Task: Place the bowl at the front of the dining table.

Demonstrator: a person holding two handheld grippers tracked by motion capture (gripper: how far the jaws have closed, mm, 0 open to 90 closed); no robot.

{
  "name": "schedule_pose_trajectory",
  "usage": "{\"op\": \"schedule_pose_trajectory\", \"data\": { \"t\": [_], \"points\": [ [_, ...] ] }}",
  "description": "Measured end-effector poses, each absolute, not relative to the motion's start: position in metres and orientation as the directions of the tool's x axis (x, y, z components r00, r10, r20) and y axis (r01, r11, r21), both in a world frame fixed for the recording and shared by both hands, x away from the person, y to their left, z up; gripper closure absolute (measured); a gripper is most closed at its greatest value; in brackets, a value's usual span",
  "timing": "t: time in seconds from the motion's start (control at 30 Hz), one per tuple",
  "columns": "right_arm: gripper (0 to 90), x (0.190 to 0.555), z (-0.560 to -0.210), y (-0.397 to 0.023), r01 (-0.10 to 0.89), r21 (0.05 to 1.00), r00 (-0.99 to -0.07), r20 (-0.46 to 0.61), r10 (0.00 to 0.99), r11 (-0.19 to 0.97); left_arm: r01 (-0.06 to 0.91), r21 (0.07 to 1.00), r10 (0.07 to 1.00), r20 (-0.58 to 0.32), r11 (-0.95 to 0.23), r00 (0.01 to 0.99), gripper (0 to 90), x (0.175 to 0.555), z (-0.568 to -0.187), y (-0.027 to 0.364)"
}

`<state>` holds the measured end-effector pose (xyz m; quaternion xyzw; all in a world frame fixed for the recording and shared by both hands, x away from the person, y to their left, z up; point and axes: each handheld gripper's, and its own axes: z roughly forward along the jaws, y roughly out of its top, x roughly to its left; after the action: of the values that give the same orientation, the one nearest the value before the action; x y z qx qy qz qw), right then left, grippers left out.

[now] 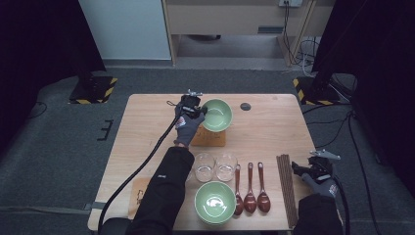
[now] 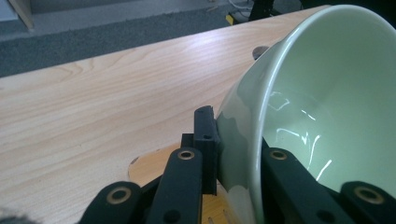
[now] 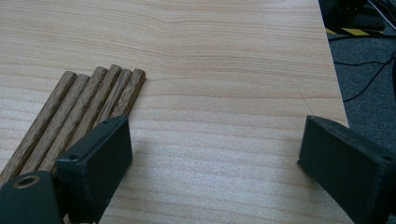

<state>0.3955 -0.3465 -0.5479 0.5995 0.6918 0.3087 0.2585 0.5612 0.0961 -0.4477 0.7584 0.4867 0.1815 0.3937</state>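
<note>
bowl, pale green, upper middle of the high view: rim clamped between the jaws of the left gripper, one jaw outside the wall, one inside, as the left gripper view shows. bowl sits tilted over a wooden coaster; whether its foot touches the coaster cannot be told. judged: placing in hand, release not yet made.

right gripper, lower right of the high view: jaws wide apart on nothing, just beside the chopsticks.

left to lay, judged: second green bowl, two clear glasses, three brown spoons, chopsticks, all at the lower edge of the table.

hard to read: second coaster at lower left, half under the sleeve; small dark disc near the far edge, kind unclear; near chopstick ends cut off in the right gripper view.
</note>
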Motion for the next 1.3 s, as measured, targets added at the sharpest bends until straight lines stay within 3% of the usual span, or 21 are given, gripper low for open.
{"op": "schedule_pose_trajectory", "data": {
  "t": [0.8, 1.3],
  "points": [
    [8.8, 0.396, -0.548, -0.346, 0.671, 0.736, -0.144, 0.012, 0.989, 0.089, 0.679, 0.708, 0.888, -0.168, -0.194, 0.429, 82.2, 0.565, -0.480, 0.116],
    [8.5, 0.396, -0.548, -0.346, 0.672, 0.735, -0.143, 0.015, 0.990, 0.086, 0.703, 0.679, 0.901, -0.142, -0.212, 0.409, 82.0, 0.568, -0.488, 0.116]
  ]
}}
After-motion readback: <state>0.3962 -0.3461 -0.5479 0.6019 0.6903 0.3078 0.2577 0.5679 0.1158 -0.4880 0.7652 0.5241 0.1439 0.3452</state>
